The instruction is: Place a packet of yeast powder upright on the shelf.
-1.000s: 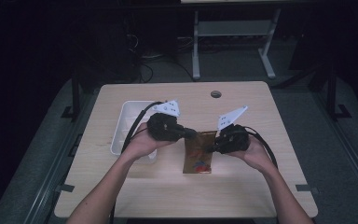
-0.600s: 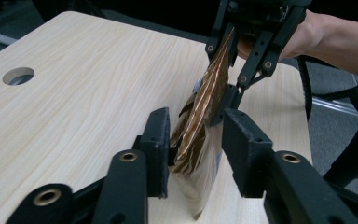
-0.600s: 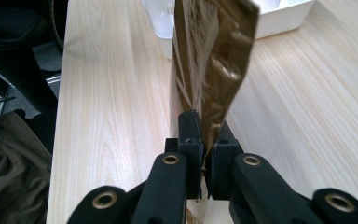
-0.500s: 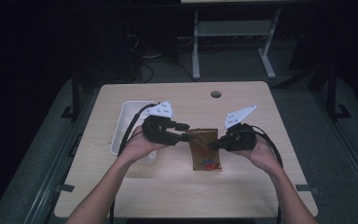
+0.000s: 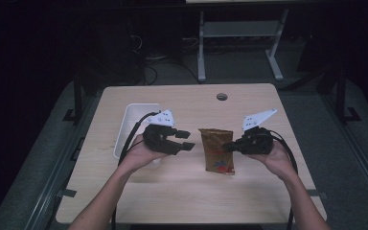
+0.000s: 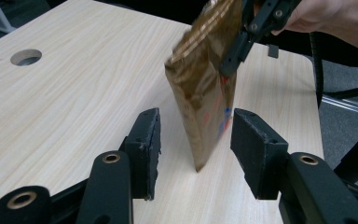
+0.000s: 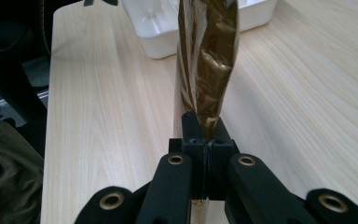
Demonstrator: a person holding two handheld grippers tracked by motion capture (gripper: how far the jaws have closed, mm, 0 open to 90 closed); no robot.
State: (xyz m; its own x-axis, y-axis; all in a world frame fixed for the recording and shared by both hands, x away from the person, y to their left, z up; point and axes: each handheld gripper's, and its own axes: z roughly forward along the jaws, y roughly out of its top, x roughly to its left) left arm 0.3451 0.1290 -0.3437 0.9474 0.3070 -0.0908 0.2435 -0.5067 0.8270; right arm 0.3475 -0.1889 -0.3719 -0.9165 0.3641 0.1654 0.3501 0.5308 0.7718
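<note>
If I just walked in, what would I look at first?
Probably the shiny brown packet in the middle of the wooden table, pinched at its edge by the right tongs. Next, the left tongs, wide open just left of it, jaws on either side of the packet's end in the left gripper view. Behind them sits a white tray by the table's left edge.

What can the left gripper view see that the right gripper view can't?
Left gripper view alone: its own open jaws on either side of the bag's lower edge without touching it, the right gripper pinching the bag from above, a hand, and a round hole in the table.

Right gripper view alone: the white bin behind the bag, and its own jaws shut on the bag's edge.

Both: the brown foil bag held upright over the wooden table.
</note>
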